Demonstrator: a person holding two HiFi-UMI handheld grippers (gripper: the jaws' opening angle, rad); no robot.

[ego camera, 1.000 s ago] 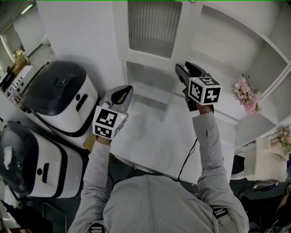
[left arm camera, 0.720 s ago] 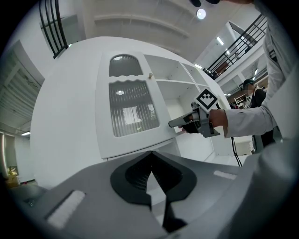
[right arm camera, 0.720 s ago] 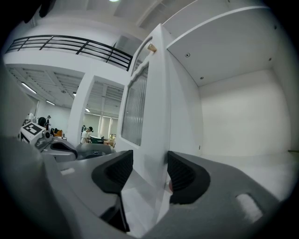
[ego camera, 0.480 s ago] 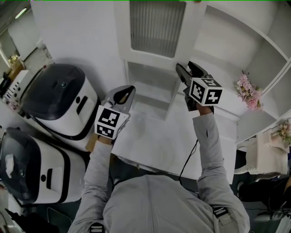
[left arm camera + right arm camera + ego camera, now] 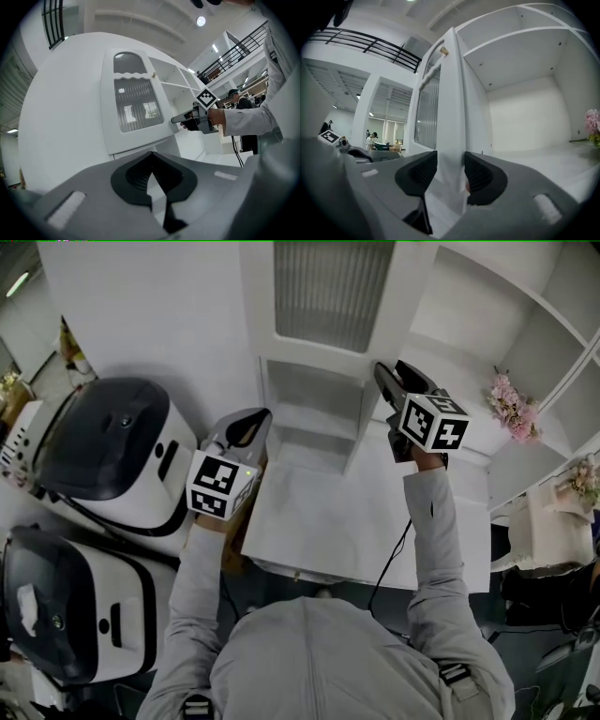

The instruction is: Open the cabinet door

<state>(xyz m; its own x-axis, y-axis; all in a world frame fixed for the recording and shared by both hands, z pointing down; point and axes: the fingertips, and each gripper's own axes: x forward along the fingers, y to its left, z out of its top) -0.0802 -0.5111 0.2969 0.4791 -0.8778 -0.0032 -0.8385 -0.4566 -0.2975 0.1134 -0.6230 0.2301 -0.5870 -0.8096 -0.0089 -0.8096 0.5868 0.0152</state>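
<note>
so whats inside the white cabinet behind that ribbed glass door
In the right gripper view, a bare white compartment under a white shelf, with pink flowers at its far right. The ribbed glass door covers whatever lies left of its edge.

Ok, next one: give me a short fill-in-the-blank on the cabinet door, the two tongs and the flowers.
1. Between the right tongs stands the ___ of the cabinet door.
2. The left tongs are shut and hold ___.
3. The flowers are ___.

Missing words: edge; nothing; pink.

Note: the right tongs are closing on that door.
</note>
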